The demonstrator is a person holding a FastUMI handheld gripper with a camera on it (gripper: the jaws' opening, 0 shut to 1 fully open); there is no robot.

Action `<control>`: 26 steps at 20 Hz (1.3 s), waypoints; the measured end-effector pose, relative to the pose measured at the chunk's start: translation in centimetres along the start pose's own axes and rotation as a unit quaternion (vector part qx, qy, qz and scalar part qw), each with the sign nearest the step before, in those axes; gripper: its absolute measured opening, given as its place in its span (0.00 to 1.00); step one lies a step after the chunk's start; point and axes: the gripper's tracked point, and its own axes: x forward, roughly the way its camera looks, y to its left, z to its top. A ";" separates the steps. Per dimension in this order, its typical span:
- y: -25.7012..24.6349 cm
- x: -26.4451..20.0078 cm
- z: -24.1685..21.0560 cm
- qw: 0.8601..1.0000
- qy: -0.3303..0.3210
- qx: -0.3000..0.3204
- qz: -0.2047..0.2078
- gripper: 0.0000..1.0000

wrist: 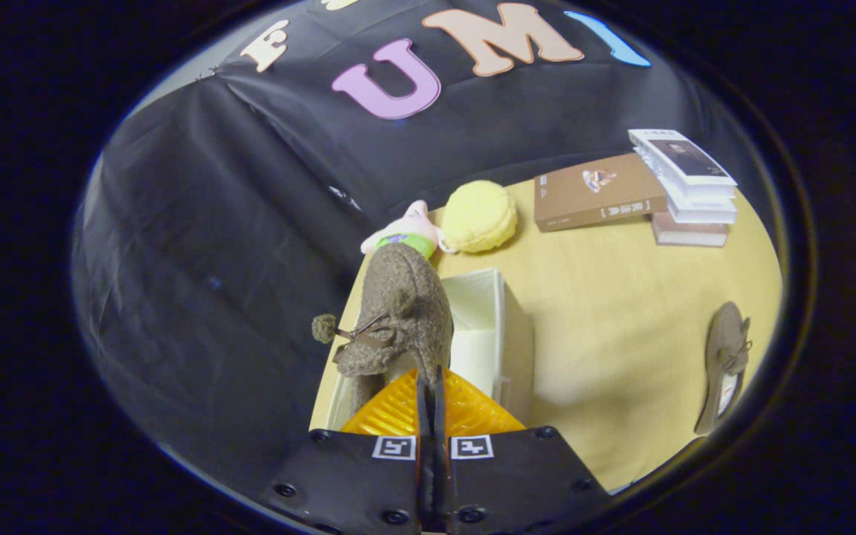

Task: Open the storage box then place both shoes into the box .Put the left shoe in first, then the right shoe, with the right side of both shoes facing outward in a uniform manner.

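Note:
My gripper [429,386] is shut on the rim of a fuzzy brown shoe [402,316] with a pom-pom lace. The shoe hangs from the fingers over the open white storage box [506,327], above the box's left side, toe pointing away from me. The box's inside looks white and bare where it shows. A second brown shoe [725,364] lies on its side on the yellow table [621,319], far to the right of the box.
Beyond the box lie a yellow round plush [478,215] and a pink and green plush toy [406,234]. A brown book [595,192] and a stack of books [684,186] sit at the table's far right. The table's edge runs left of the box.

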 end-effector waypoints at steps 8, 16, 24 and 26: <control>1.0 5.0 -4.7 0.998 0.040 0.014 -0.041 0.04; 0.3 9.6 -7.4 0.993 0.068 0.007 -0.092 0.04; -0.3 11.5 -9.1 0.987 0.103 -0.033 -0.120 0.07; -0.4 11.6 -9.4 0.986 0.109 -0.046 -0.115 0.09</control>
